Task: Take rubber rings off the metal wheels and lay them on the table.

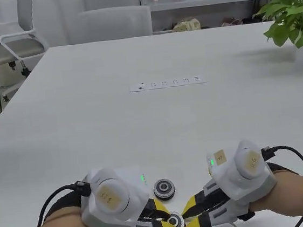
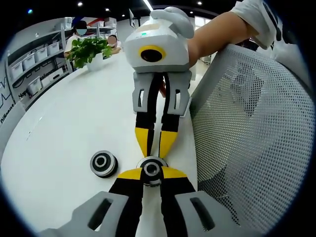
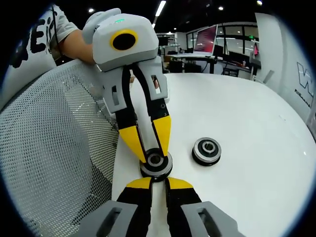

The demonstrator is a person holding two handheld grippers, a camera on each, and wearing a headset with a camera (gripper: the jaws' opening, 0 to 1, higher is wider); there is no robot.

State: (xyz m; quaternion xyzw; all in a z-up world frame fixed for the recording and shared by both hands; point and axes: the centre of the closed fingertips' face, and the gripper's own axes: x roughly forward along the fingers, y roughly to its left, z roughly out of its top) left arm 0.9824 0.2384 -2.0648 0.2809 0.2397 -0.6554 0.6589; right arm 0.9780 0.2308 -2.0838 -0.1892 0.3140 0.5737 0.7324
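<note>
A small metal wheel with a black rubber ring [image 1: 175, 223] lies at the near edge of the white table [image 1: 142, 130]. Both grippers meet on it from opposite sides. My left gripper [image 1: 166, 226] comes in from the left, its yellow tips shut on the wheel's [image 2: 151, 169] rim. My right gripper [image 1: 185, 221] comes in from the right, its tips closed on the far rim of the same wheel [image 3: 156, 163]. A second ringed wheel [image 1: 164, 188] lies flat just beyond, apart from both grippers; it is also seen as the second wheel [image 2: 103, 164] and the second wheel [image 3: 206, 150].
A white power strip [image 1: 167, 83] lies mid-table. A potted plant [image 1: 289, 9] stands at the far right, and chairs [image 1: 13, 36] stand behind the table. A grey mesh chair back [image 2: 247, 138] is close beside the table's near edge.
</note>
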